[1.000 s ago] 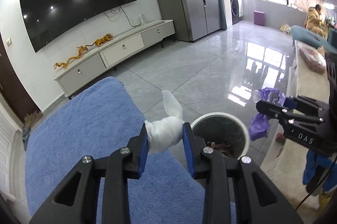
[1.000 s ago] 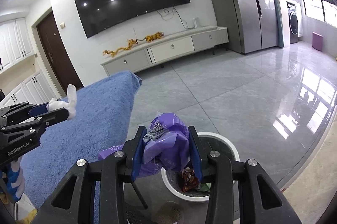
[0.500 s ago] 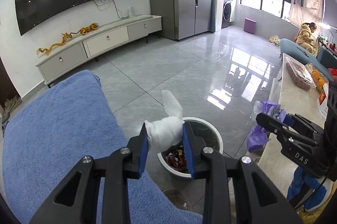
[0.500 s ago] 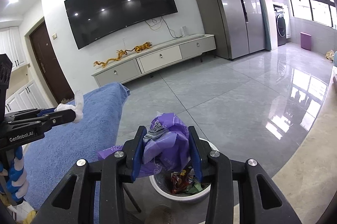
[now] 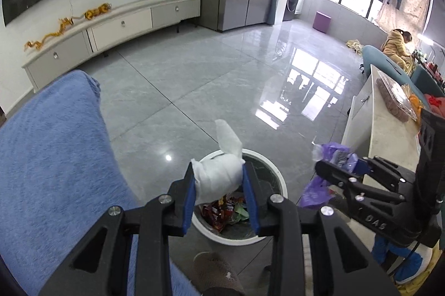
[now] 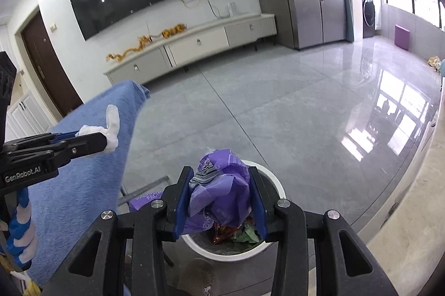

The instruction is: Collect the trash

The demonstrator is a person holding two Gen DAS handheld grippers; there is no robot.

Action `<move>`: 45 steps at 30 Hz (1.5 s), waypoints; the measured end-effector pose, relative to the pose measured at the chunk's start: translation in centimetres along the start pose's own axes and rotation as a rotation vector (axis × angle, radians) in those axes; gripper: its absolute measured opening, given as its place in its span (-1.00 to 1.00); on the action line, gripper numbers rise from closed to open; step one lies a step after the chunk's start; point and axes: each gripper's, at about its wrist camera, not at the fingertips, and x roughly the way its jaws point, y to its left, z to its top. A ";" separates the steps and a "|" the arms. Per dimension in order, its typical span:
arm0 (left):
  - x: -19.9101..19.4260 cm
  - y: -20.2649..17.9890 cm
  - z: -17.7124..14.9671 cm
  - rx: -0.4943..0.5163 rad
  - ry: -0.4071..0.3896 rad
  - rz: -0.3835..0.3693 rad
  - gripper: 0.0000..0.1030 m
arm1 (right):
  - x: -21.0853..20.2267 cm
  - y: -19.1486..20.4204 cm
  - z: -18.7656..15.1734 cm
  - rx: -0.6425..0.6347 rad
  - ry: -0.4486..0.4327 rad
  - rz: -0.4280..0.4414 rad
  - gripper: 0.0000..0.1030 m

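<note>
Below both my jaws stands the round white waste bin [image 5: 281, 184], dark-lined, holding red snack wrappers and green scraps [image 6: 236, 233]. My left gripper [image 5: 218, 182] pinches a crumpled white tissue wad [image 5: 217, 179] over it. My right gripper [image 6: 219, 198] clamps a crumpled purple plastic bag [image 6: 222, 193] above the rim.

A crumpled white tissue wad [image 5: 218, 180] hangs clamped above the near-left rim of the round white trash bin [image 5: 279, 179]. A crumpled purple plastic wrapper [image 6: 222, 195] is held above the bin's colourful wrappers [image 6: 236, 233].
</note>
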 end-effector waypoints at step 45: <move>-13.7 11.5 -7.3 -0.208 -0.274 0.272 0.52 | -2.0 15.2 -0.1 -0.117 -0.078 -0.111 0.97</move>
